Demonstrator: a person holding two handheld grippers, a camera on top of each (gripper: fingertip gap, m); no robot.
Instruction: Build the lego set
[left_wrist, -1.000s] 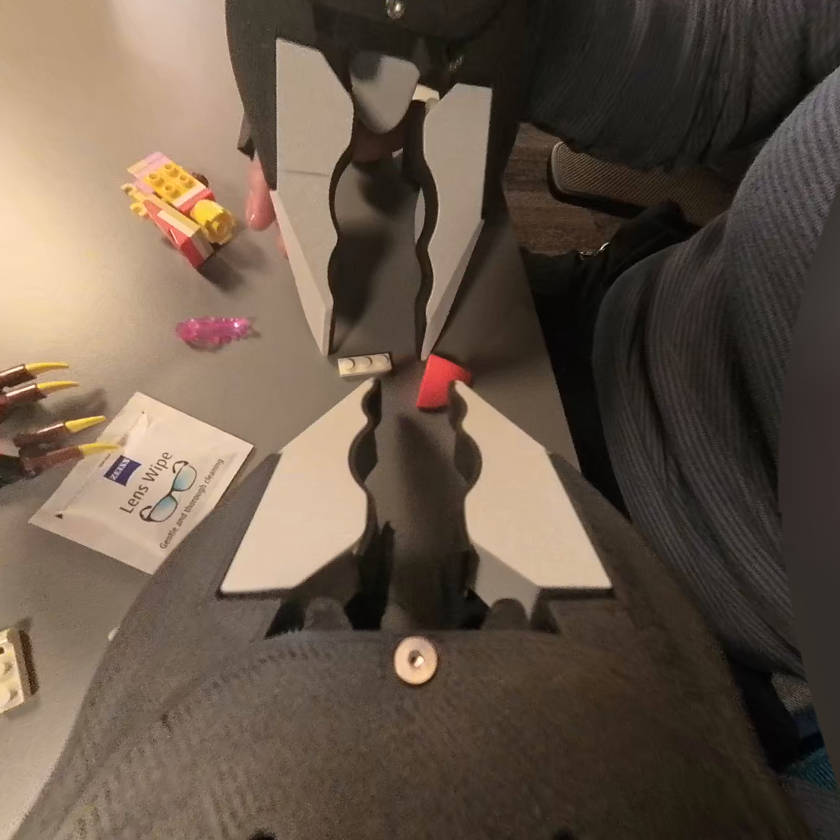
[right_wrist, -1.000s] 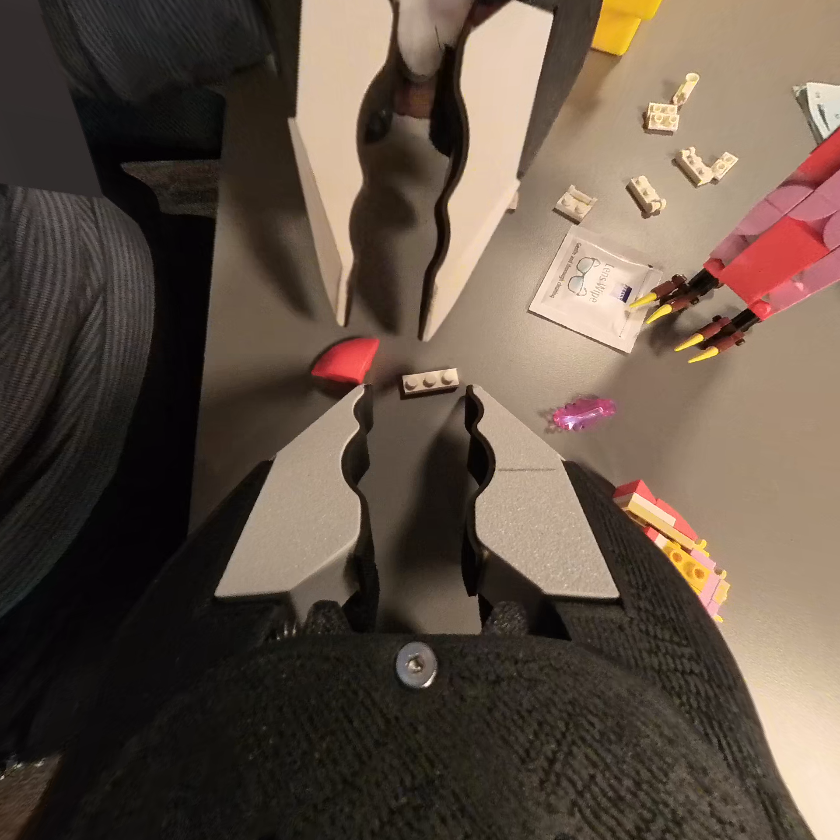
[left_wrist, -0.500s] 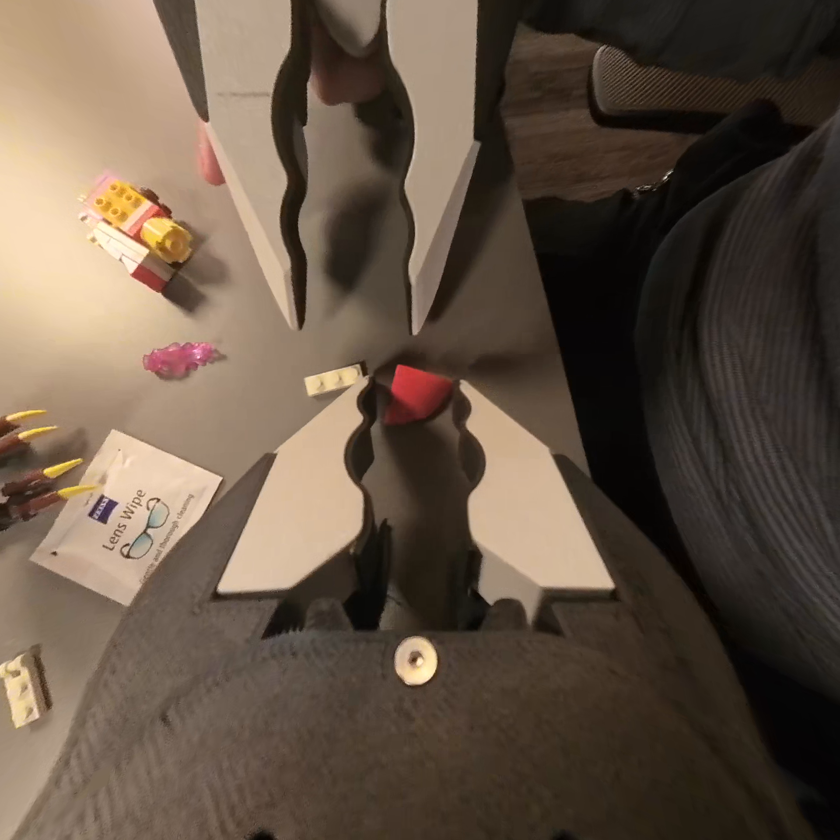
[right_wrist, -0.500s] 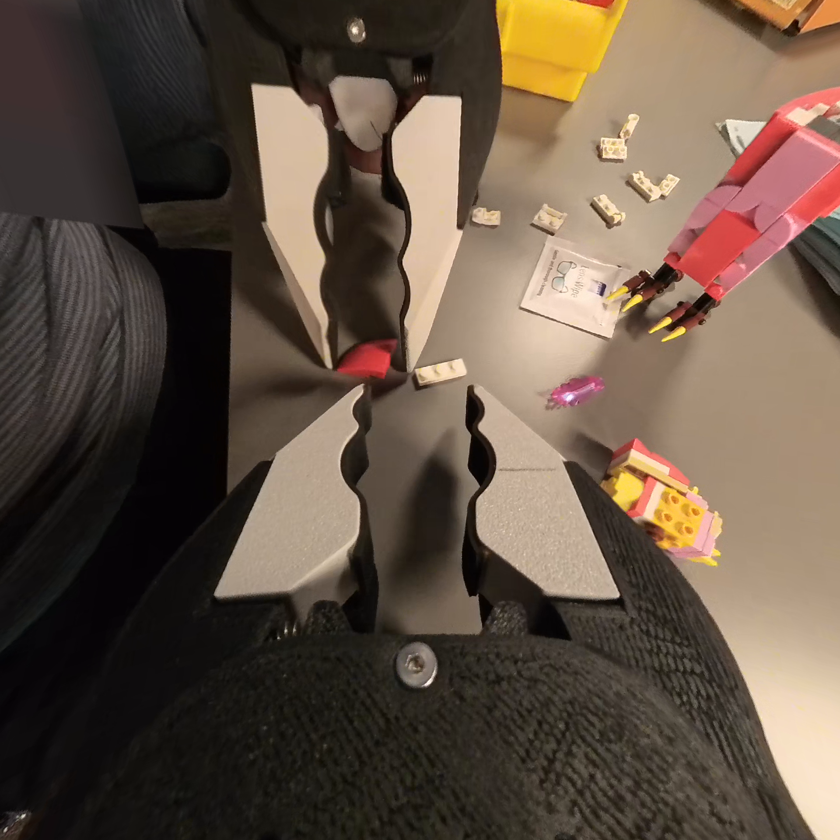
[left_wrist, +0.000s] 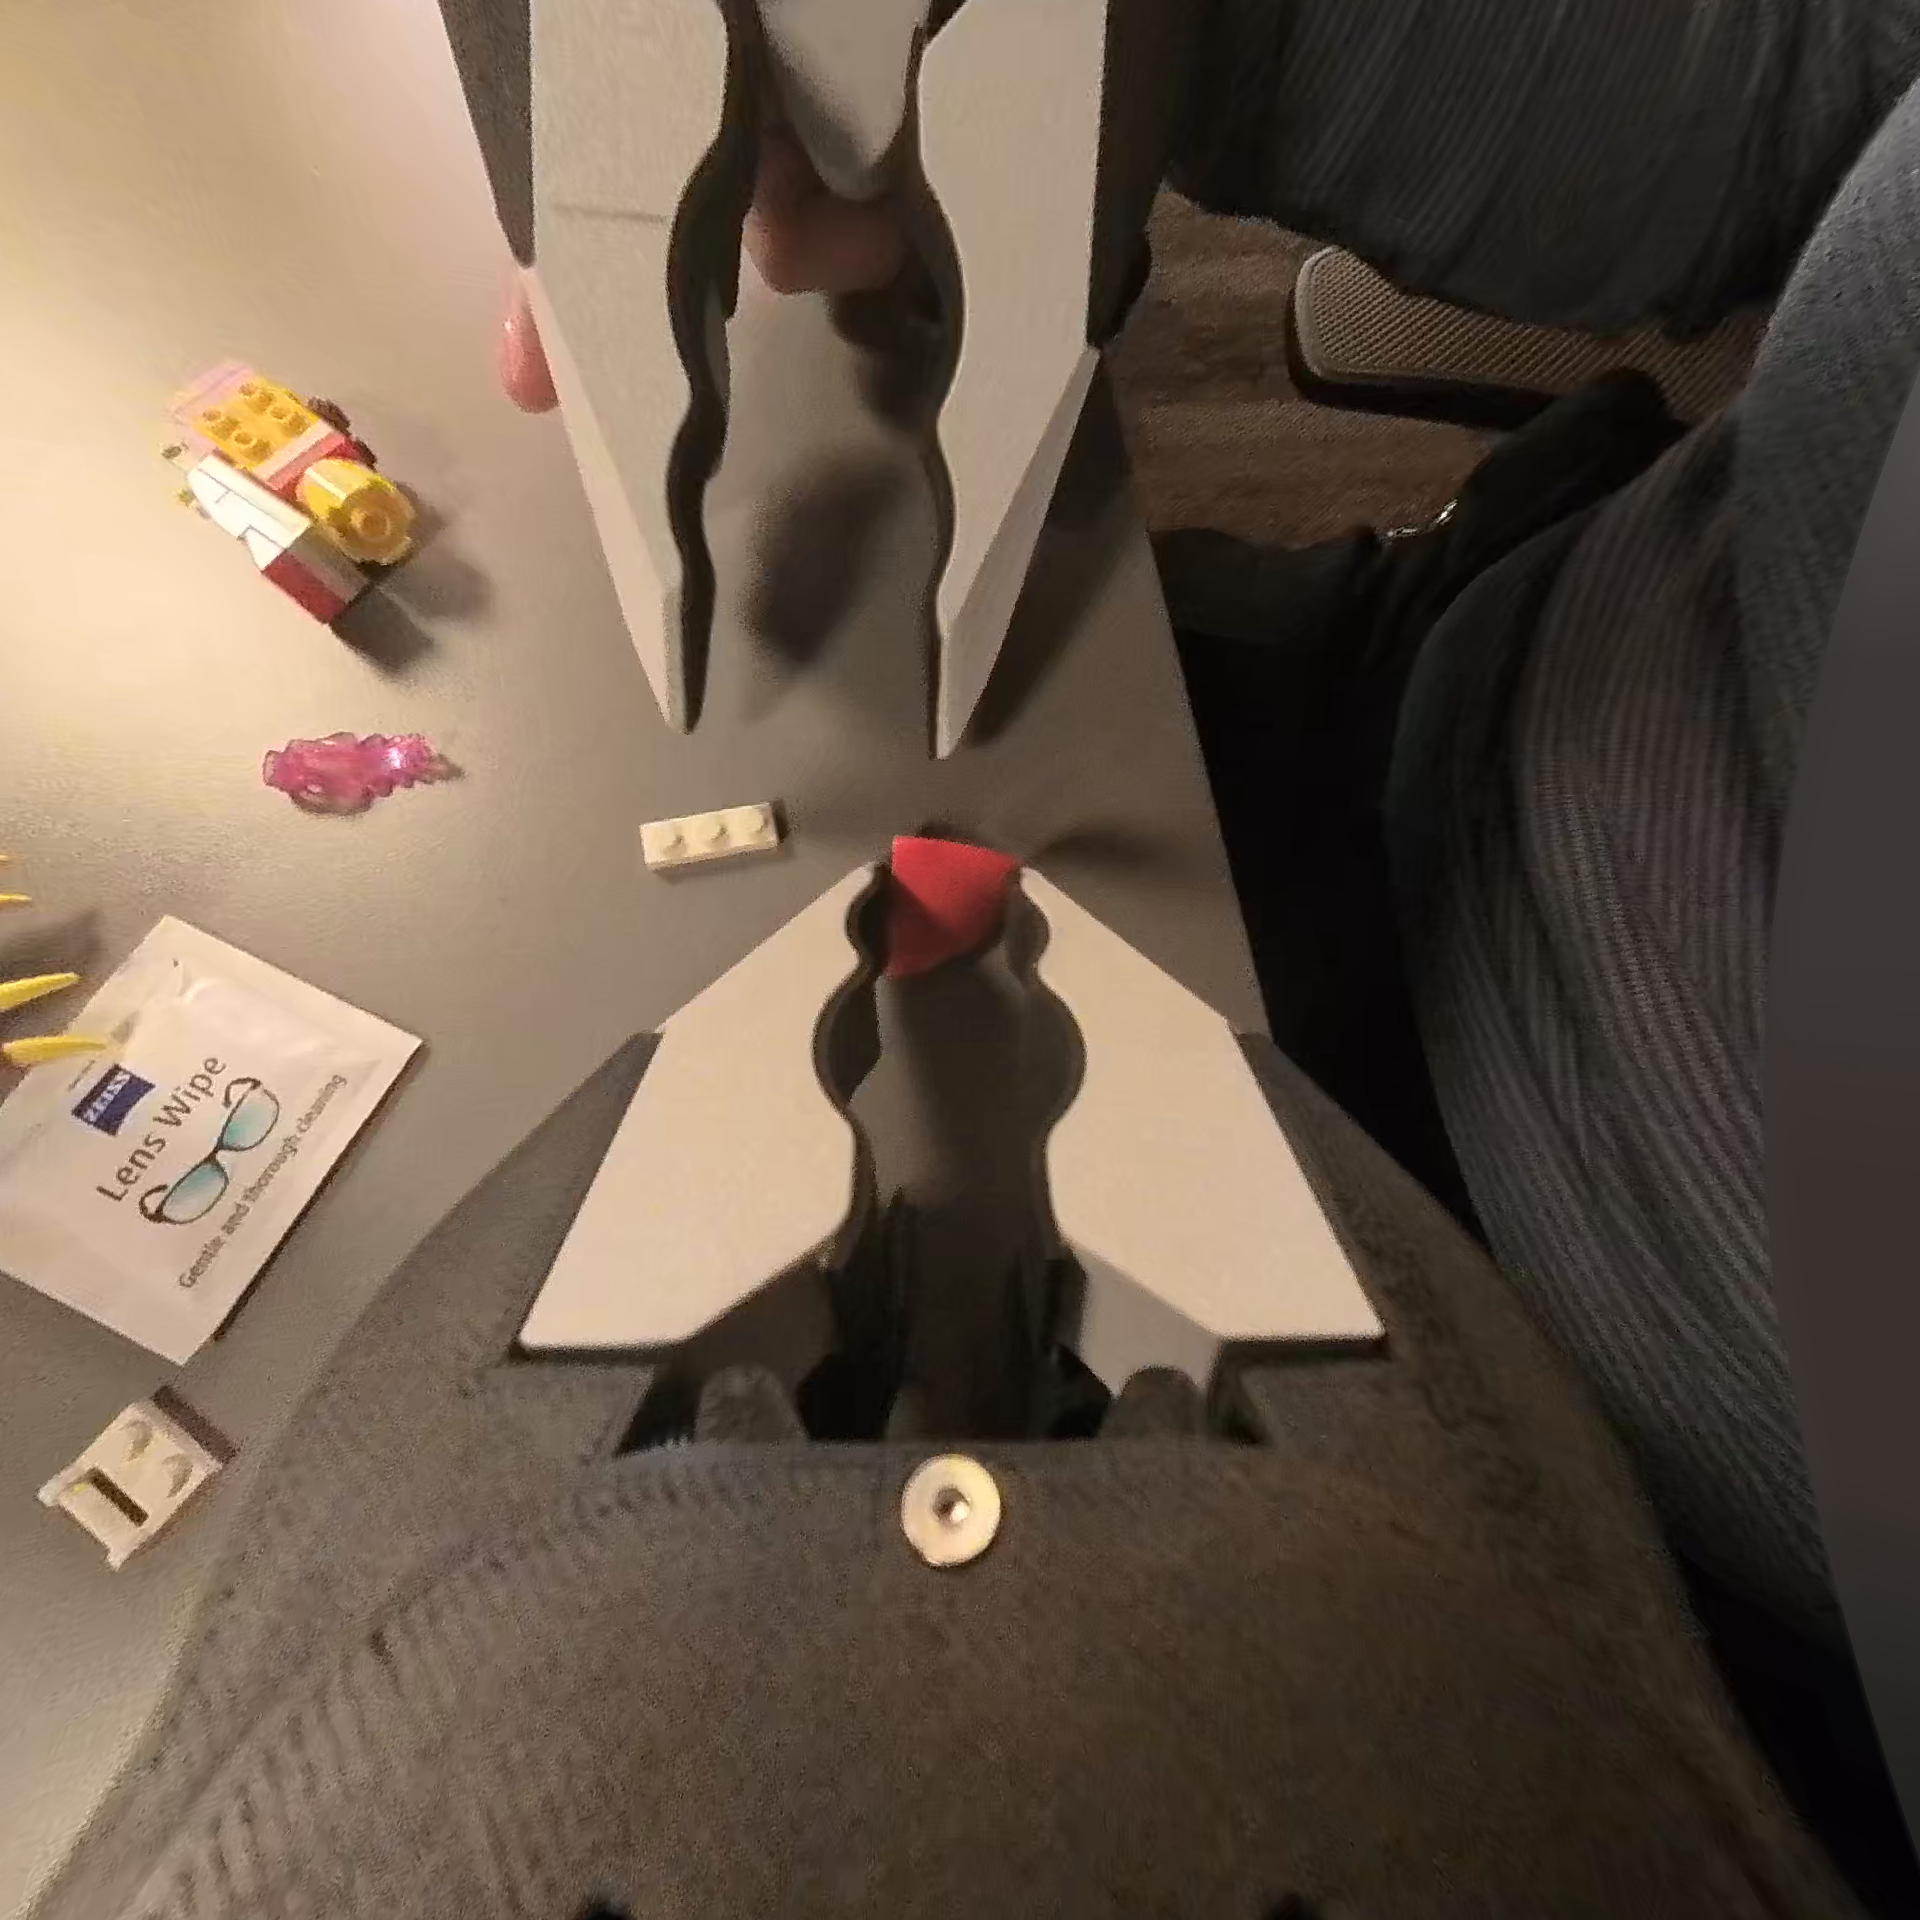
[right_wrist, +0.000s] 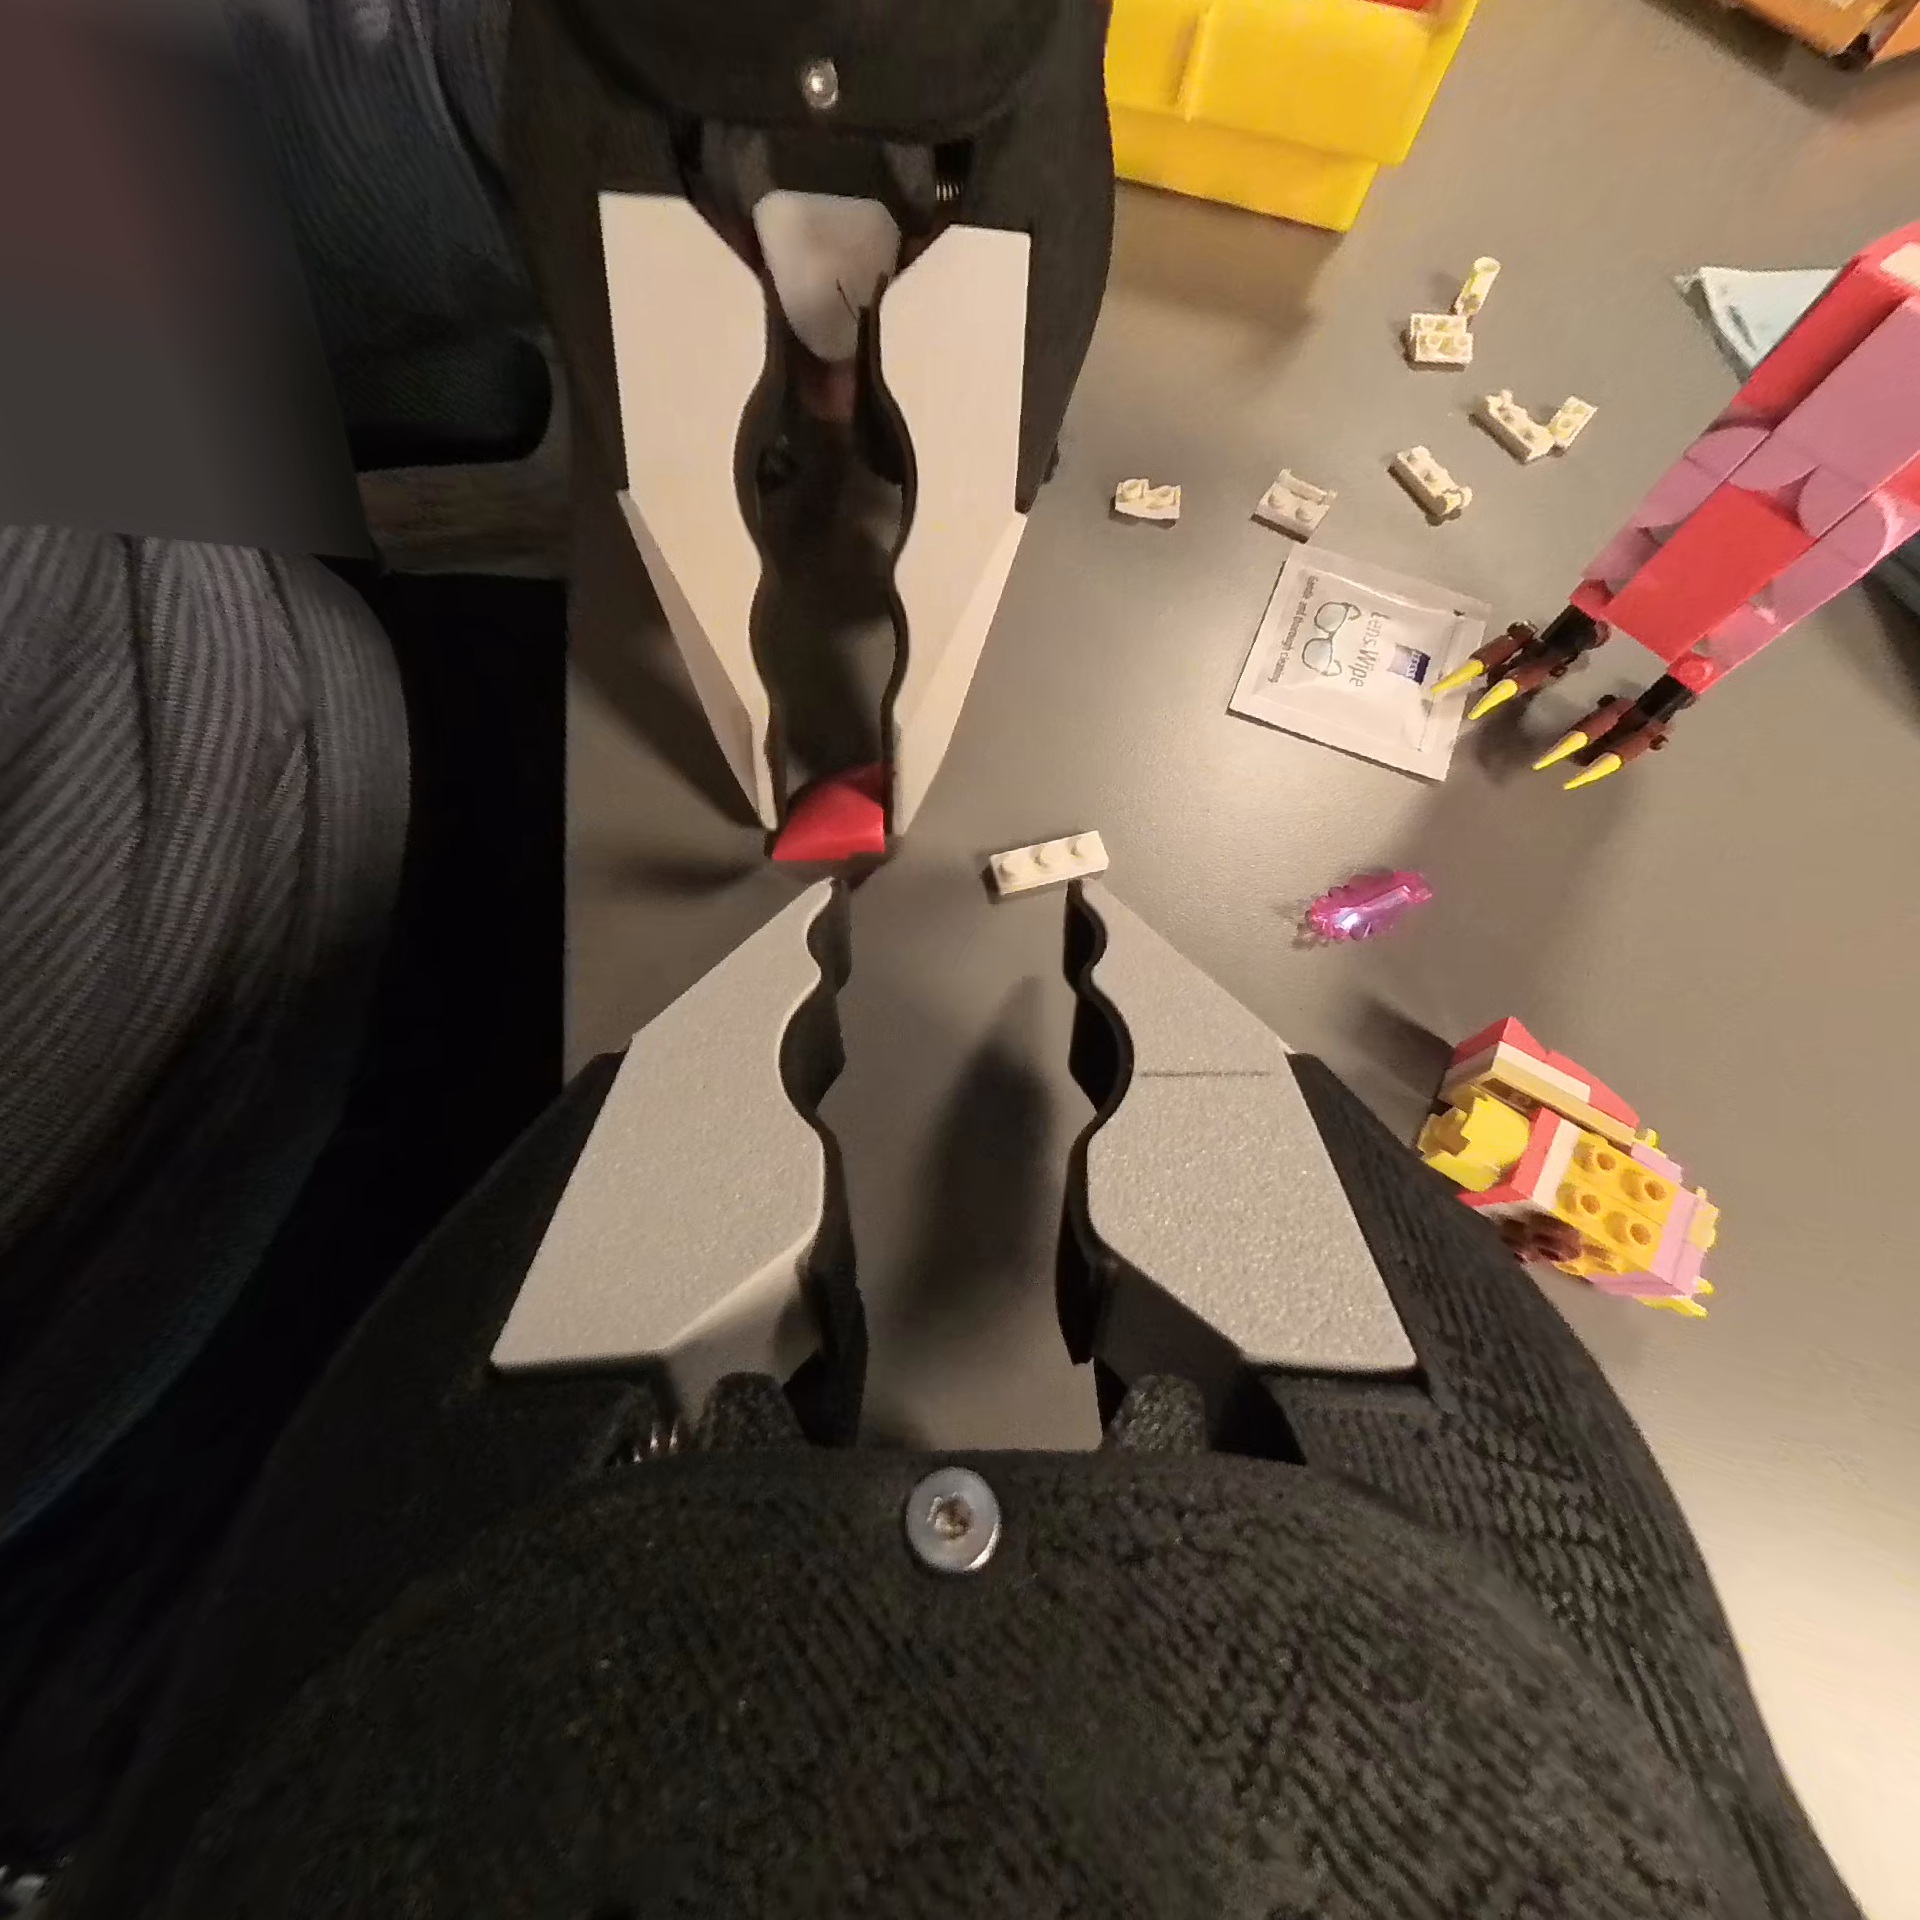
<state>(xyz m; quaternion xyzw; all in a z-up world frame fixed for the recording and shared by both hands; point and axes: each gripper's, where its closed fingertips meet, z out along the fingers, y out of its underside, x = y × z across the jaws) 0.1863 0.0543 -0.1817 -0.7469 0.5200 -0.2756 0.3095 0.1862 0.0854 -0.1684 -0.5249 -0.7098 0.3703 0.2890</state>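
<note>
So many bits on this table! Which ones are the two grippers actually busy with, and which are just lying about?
Busy with:
- left gripper clamped on red wedge piece
- right gripper, open, beside white three-stud plate

Lying about:
- pink crystal
- wipe sachet
- yellow bin
- clawed red-pink model

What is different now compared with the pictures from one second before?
The left tool moved over to the red piece and closed on it; before, the piece lay on the table beside its tip. The right tool stayed open, and the white plate kept its place between the tools.
</note>
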